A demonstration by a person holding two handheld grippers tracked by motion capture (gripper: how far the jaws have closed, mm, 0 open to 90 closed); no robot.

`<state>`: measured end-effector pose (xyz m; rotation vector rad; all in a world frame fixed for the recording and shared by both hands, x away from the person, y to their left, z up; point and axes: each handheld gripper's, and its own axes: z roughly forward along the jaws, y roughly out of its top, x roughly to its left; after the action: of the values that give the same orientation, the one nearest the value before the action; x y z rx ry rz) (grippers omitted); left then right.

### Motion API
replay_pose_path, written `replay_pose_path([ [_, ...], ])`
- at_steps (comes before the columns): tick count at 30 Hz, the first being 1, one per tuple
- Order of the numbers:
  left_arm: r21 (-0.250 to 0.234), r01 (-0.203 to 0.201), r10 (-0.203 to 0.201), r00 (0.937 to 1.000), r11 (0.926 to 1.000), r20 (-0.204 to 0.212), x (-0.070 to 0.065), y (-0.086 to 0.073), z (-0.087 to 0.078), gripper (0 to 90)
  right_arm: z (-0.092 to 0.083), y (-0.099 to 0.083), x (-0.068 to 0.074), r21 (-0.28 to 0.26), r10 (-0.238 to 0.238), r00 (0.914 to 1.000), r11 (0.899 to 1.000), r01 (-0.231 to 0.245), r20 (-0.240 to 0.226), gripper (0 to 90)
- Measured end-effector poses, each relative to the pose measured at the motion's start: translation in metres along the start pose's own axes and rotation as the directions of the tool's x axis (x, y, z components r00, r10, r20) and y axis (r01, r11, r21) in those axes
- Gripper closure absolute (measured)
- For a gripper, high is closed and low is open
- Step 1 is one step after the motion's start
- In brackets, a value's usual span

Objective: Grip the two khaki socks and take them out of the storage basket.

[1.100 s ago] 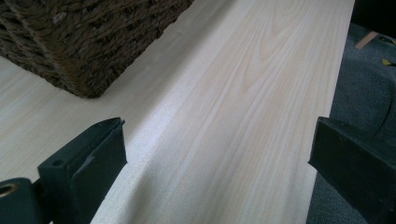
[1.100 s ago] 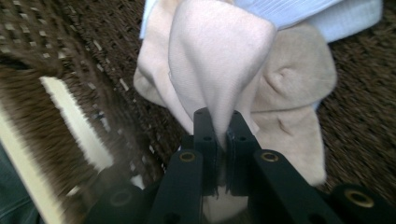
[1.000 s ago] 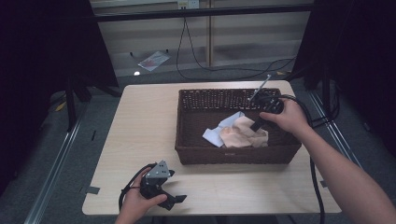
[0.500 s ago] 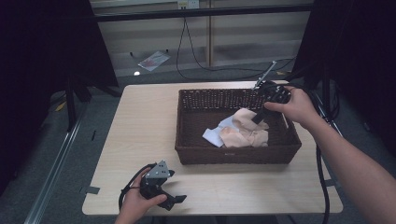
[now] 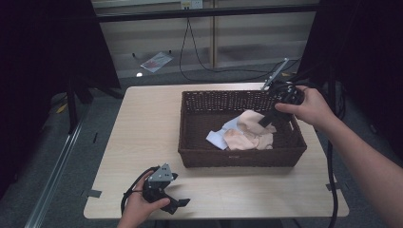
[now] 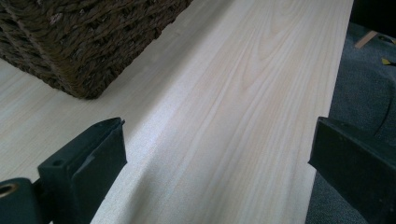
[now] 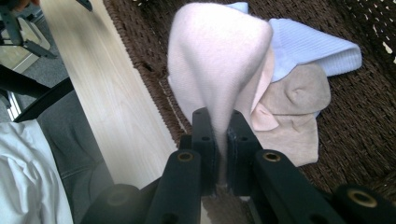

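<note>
A dark woven basket (image 5: 190, 128) stands on the right half of the wooden table (image 5: 142, 123). In it lie a pale pink cloth (image 5: 248, 119), a beige cloth (image 5: 243, 141) and a light blue cloth (image 5: 217, 138). My right gripper (image 5: 266, 119) reaches in over the basket's far right corner, shut on a raised fold of the pink cloth (image 7: 219, 56), which hangs as a peak above the beige cloth (image 7: 294, 98) and blue cloth (image 7: 322, 46). Near the table's front edge, left of the basket, my left gripper (image 5: 178, 203) rests with jaws wide open (image 6: 217, 140), holding nothing.
A corner of the basket (image 6: 70, 42) sits just ahead of the left gripper. Cables trail from both grippers. Beyond the table, cords and a scrap (image 5: 156, 60) lie on the grey floor. A dark stand leg (image 5: 73, 99) is at the left.
My right gripper has lifted and drawn toward the basket's far right corner, pulling the pink cloth up with it. The left gripper has stayed put.
</note>
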<state>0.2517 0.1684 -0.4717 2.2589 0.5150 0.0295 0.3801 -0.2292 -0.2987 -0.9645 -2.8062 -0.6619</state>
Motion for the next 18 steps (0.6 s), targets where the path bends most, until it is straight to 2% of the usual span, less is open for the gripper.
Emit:
replay_pose_path([
  [8, -0.014, 0.003, -0.003, 1.0000, 0.9999, 0.003, -0.001, 0.000, 0.001, 3.2, -0.005, -0.003, 0.014, 0.006, -0.025, 0.9995, 1.000, 0.025, -0.021, 83.7],
  [16, -0.007, -0.001, 0.001, 1.0000, 1.0000, -0.001, -0.001, 0.000, 0.000, 3.2, -0.008, -0.009, 0.026, -0.026, -0.067, 0.9962, 0.998, 0.066, -0.055, 83.0],
  [18, -0.006, -0.001, 0.001, 1.0000, 1.0000, 0.000, -0.001, 0.000, 0.001, 3.2, -0.007, -0.012, 0.029, -0.026, -0.064, 0.9961, 0.998, 0.063, -0.060, 83.7],
])
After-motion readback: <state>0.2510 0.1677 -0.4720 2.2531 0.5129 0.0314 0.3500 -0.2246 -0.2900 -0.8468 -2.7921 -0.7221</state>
